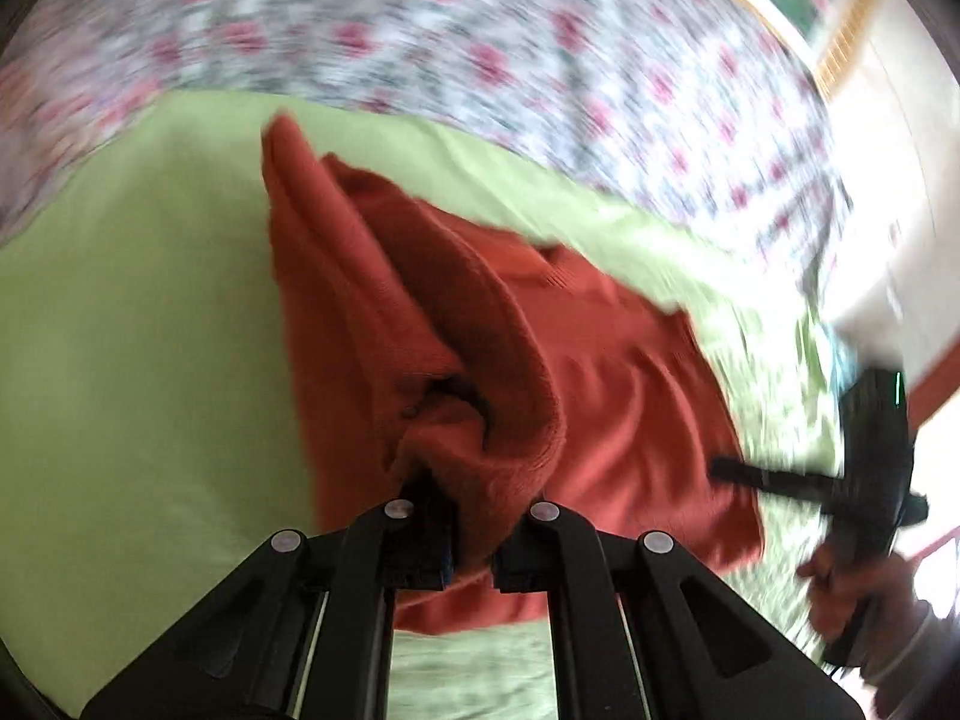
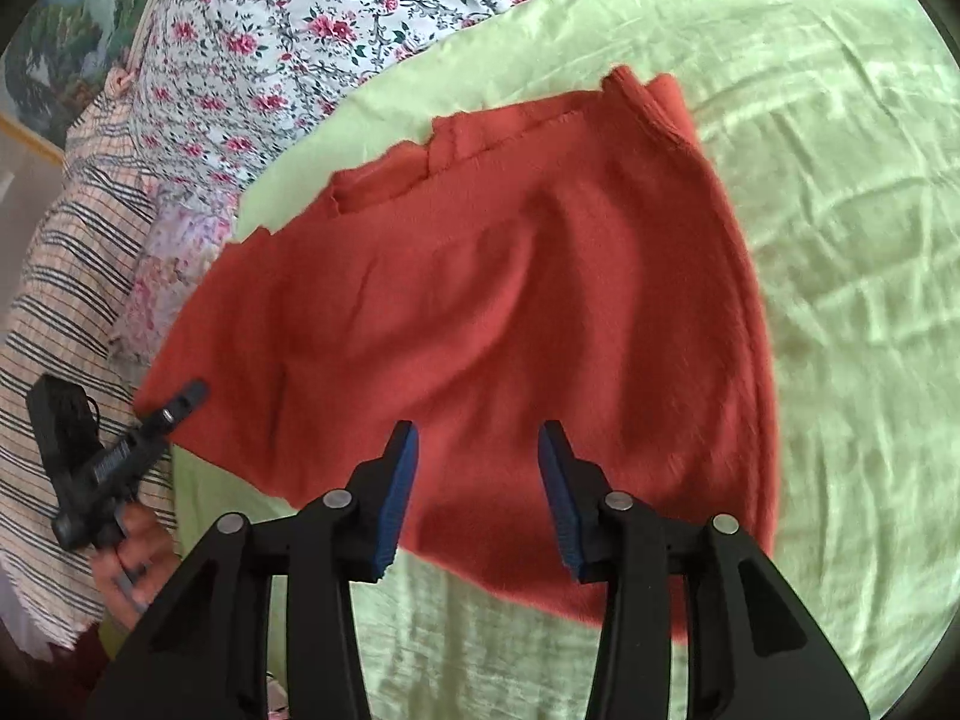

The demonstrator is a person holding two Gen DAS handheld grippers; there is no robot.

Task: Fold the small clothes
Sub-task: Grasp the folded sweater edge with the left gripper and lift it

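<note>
A rust-red knit garment (image 2: pixel 510 300) lies spread on a light green sheet (image 2: pixel 840 240). In the left wrist view my left gripper (image 1: pixel 474 546) is shut on a bunched edge of the garment (image 1: pixel 480 420), which rises in a fold toward the camera. That view is blurred. My right gripper (image 2: pixel 478 450) hovers over the garment's near part, its blue pads (image 2: pixel 402 492) apart with nothing between them. The left gripper (image 2: pixel 180 402) also shows at the garment's left corner. In the left wrist view the right gripper (image 1: pixel 729 471) reaches over the garment's right edge, held by a hand (image 1: pixel 840 588).
Floral bedding (image 2: pixel 300 30) lies beyond the green sheet. A striped cloth (image 2: pixel 66 276) hangs at the left. White furniture (image 1: pixel 888 210) stands at the right in the left wrist view. Wrinkled green sheet stretches to the right of the garment.
</note>
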